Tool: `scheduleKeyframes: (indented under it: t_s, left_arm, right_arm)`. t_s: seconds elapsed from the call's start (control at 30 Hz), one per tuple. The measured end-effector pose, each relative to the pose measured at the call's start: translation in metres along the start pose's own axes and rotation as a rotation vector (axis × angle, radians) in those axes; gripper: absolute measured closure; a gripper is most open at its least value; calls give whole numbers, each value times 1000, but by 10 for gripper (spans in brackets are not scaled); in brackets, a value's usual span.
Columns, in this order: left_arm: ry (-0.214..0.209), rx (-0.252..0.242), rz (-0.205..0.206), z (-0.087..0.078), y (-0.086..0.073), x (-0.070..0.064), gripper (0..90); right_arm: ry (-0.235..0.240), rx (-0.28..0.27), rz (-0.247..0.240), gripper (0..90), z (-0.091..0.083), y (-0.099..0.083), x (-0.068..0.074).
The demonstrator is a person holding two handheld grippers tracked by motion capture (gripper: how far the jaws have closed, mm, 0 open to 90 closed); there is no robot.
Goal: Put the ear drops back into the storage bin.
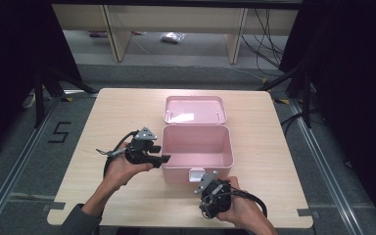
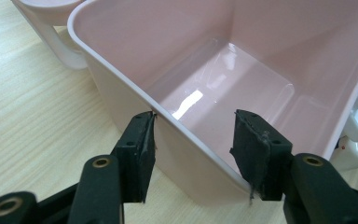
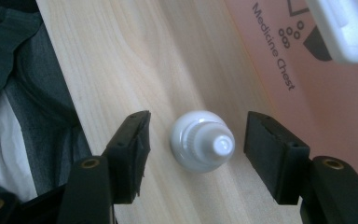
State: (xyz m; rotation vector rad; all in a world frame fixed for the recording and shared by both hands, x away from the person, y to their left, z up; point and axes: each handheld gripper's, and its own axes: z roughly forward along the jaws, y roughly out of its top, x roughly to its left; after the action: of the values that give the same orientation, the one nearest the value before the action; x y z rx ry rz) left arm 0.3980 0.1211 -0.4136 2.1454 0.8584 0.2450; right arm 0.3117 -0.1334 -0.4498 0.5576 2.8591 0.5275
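Black jaws of the left gripper [image 2: 193,149] are seen closest in the left gripper view, spread apart and straddling the near side wall of the pink box [image 2: 205,93]: one jaw outside against the wall's rim, the other inside over the hollow, nothing clamped between them. Beneath everything a light wooden table [image 1: 103,112] is laid out, by far the largest item, with both grippers held over its near half. Next in size, the pink box is noted just ahead of both grippers, its lid [image 1: 194,109] thrown back flat beyond the open compartment, whose glossy floor is bare. On the box's front face, right beside the right gripper [image 3: 193,154], the words "Medicine Chest" are printed, and a white latch [image 1: 196,174] is fixed at the rim above them. In the high view the left gripper [image 1: 165,158] is held at the box's left wall, the right gripper [image 1: 205,192] just in front of the box's front face, each wrapped by a hand with a cable trailing back. A dark sleeve [image 3: 32,93] is caught to one side of the right gripper's jaws. Smallest, a white bottle [image 3: 203,141] with a ribbed cap is recorded standing on the table between the right gripper's jaws, which are parted with a gap on either side of it; the bottle is not gripped.
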Motion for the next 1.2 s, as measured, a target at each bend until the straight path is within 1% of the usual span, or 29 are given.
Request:
scheduleKeyframes:
  t_s: [0.03,0.07,0.1,0.13,0.17,0.3,0.43,0.47,0.57,0.6,0.7,0.73,0.77,0.87,0.9,1.0,1.03,1.07,1.1,1.17,1.2]
  left_arm:
    - [5,-3,-1,0,0,0,485]
    - [2,0,-1,0,0,0,484]
    - [-2,0,-1,0,0,0,485]
    - [5,-3,-1,0,0,0,485]
    - [2,-1,-1,0,0,0,485]
    - [2,-3,-6,0,0,-1,485]
    - [2,0,0,0,0,0,485]
    - [2,0,-3,0,0,0,485]
    - [2,0,-1,0,0,0,485]
    - [1,-1,-2,0,0,0,485]
    - [1,-1,-2,0,0,0,485]
    - [3,0,-1,0,0,0,485]
    - [3,0,-1,0,0,0,485]
    - [1,0,-1,0,0,0,485]
    - [1,0,-2,0,0,0,485]
    - [2,-1,-1,0,0,0,486]
    - [2,-1,0,0,0,0,487]
    - [2,-1,-1,0,0,0,486]
    - [1,-1,-1,0,0,0,486]
    - [2,0,-1,0,0,0,486]
    - [2,0,-1,0,0,0,486]
  right_arm:
    - [3,0,-1,421,0,0,0]
    - [4,1,-2,424,0,0,-1]
    - [0,8,13,427,0,1,0]
    - [4,8,8,432,0,1,-1]
    - [10,10,-2,437,0,1,-1]
    - [5,19,6,443,1,2,0]
    - [15,22,-17,463,2,2,-2]
    - [17,29,-5,469,2,2,-1]
    - [13,34,2,474,2,3,-2]
    - [16,33,-19,476,3,4,-3]
    - [16,37,-17,482,3,5,-2]
    - [18,40,-7,483,3,5,-2]
    - [19,36,-26,485,4,5,-3]
    - [25,40,-27,490,3,5,-3]
    - [35,54,-24,494,3,6,-3]
    - [33,61,-30,505,3,7,-3]
    - [32,56,-49,508,3,7,-3]
    - [18,50,-43,512,3,7,-2]
    - [16,55,-32,514,2,7,-2]
    - [38,74,-38,520,4,8,-3]
    - [32,75,-38,523,4,8,-3]
